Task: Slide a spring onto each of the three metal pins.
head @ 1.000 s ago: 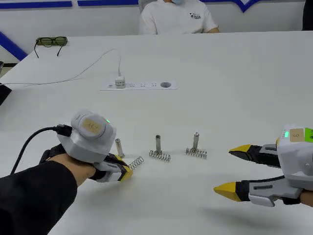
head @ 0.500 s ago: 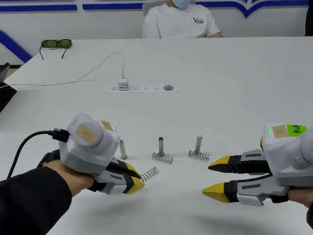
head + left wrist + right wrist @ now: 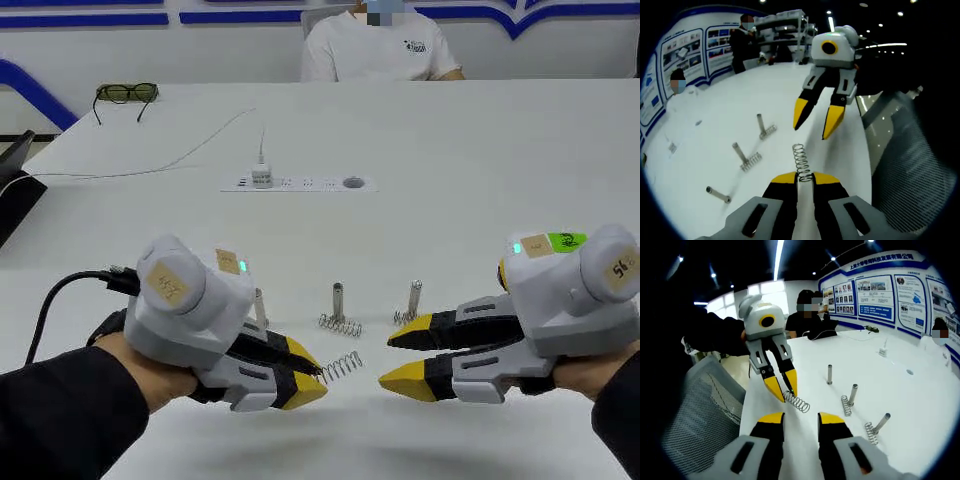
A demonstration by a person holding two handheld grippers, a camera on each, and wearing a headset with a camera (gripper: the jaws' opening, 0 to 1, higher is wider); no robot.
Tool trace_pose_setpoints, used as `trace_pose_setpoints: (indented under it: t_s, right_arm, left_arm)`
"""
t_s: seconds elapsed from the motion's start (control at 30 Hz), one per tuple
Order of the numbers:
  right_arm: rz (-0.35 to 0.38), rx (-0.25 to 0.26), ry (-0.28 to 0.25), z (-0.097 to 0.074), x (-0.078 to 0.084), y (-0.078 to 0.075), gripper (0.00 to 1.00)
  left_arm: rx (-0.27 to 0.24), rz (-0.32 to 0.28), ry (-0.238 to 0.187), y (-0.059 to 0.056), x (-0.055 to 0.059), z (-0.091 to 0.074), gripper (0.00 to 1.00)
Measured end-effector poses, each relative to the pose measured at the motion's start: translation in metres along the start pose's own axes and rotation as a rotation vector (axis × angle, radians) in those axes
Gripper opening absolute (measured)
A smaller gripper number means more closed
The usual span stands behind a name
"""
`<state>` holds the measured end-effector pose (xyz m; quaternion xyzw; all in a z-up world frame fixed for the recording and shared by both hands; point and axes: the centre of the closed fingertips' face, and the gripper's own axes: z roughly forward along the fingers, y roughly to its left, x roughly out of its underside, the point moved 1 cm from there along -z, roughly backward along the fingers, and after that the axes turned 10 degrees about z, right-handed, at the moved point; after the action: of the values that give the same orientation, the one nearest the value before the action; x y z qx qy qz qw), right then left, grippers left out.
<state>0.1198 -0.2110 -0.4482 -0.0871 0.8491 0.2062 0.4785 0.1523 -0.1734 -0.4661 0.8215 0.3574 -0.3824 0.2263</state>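
The left gripper (image 3: 308, 378) pinches the spring (image 3: 342, 366) by one end. Its free end points straight at the right gripper (image 3: 390, 360), fingers spread, close by.

White table (image 3: 480, 180), broad, mostly bare. Power strip (image 3: 300, 184) lies flat near the middle, long side across the view. White plug (image 3: 262, 177) stands in its left end; thin white cable (image 3: 170, 160) runs from it off toward the left edge. Dark glasses (image 3: 126, 93) on the far left corner, arms folded out. Person in white T-shirt (image 3: 375, 50) seated at the far side. Blue stripe (image 3: 90, 19) along the wall behind. Dark object (image 3: 12, 190) at the left edge, cut off, cannot tell what.

Right gripper view: grey mesh chair (image 3: 705, 410) just beside the table edge; printed boards (image 3: 880, 287) on the wall; ceiling strip light (image 3: 780, 252); person in dark clothes (image 3: 810, 315) at the table's end.
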Motion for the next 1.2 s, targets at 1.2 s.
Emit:
trace_pose_setpoints:
  t_s: [1.2]
  right_arm:
    - [0.048,-0.123,-0.11,0.003,-0.039,0.038,0.12]
  left_arm:
    - [0.016,0.085,-0.121,-0.01,-0.026,-0.004,0.1]
